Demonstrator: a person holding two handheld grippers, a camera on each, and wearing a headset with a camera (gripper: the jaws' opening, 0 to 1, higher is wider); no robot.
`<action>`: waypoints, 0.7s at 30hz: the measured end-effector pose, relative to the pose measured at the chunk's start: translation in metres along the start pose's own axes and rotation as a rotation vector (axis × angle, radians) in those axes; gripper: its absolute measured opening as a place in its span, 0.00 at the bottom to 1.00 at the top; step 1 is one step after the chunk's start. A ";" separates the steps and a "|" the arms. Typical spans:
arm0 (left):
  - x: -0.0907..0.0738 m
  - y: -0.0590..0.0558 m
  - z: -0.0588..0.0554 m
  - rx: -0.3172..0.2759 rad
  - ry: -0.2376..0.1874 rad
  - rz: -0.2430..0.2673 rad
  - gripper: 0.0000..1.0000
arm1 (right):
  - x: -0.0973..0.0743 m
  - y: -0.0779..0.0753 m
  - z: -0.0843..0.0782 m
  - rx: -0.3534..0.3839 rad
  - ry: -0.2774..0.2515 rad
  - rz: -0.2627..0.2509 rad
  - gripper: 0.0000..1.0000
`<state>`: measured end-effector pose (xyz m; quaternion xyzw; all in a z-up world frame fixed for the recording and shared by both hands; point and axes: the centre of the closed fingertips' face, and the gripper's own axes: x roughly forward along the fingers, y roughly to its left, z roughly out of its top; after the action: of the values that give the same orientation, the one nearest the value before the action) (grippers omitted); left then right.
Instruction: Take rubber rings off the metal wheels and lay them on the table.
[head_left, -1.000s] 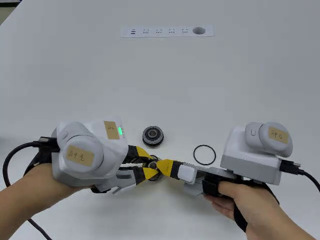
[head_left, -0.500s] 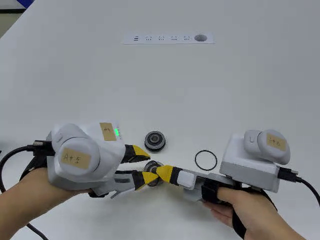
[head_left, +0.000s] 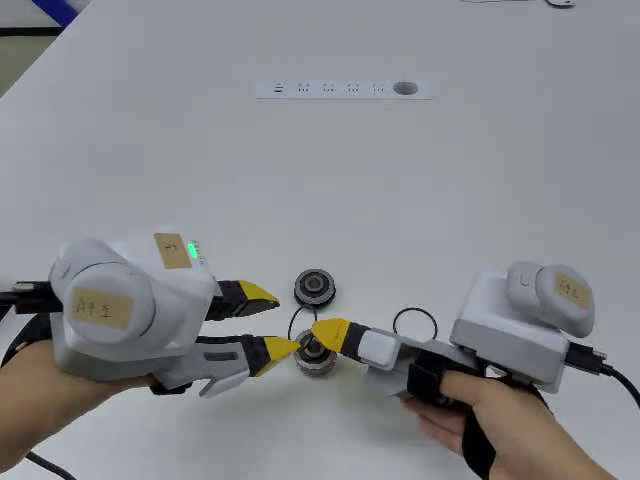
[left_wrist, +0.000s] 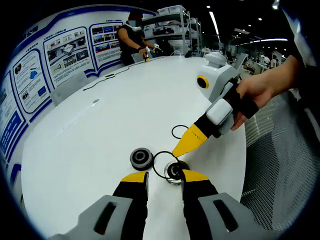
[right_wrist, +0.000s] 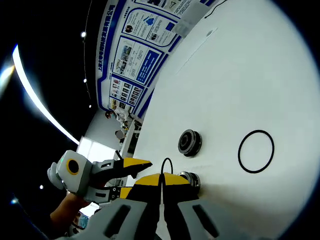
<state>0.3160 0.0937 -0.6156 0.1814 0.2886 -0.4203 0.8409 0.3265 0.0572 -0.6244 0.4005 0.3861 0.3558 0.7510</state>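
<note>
White table (head_left: 480, 180) under everything, broad and matte. Beyond its far end, in the left gripper view, wall posters (left_wrist: 70, 55) and a standing person (left_wrist: 134, 35). At the near left, left gripper (head_left: 272, 320) in the left hand (head_left: 40, 385), released: yellow-tipped jaws spread wide, pointing right, with the near wheel (head_left: 315, 357) just ahead of the two tips; cannot tell whether either tip touches it. At the near right, right gripper (head_left: 330, 332) in the right hand (head_left: 490, 410), pointing left, jaws clenched tip to tip on the rubber ring (left_wrist: 153, 164), nose almost meeting the left jaws over the wheel. Far across the table, well apart from the work, a flat white power strip (head_left: 345, 90). Toward the far end in the left gripper view, a thin dark cable (left_wrist: 107, 77) lying slack. Just beyond the near wheel, the far wheel (head_left: 315, 287), flat on the table, black band around its rim, nothing touching it. Near wheel flat on the table, metal face up. Rubber ring pinched at one side and drawn up into a loop, the rest of it hanging around the near wheel. Right of both wheels, a loose ring (right_wrist: 239, 151) flat on the table, apart from them, its near edge hidden behind the right gripper in the head view.
</note>
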 end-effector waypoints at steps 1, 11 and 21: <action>-0.001 0.001 0.001 -0.005 -0.005 0.002 0.27 | -0.003 -0.002 0.003 0.001 -0.010 -0.005 0.02; -0.006 0.004 0.011 -0.041 -0.061 0.016 0.29 | -0.039 -0.046 0.031 0.069 -0.126 -0.115 0.02; -0.010 -0.001 0.013 -0.049 -0.072 0.022 0.29 | -0.058 -0.072 0.037 0.121 -0.186 -0.197 0.02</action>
<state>0.3152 0.0921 -0.5993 0.1486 0.2663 -0.4101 0.8595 0.3481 -0.0347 -0.6563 0.4366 0.3730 0.2177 0.7892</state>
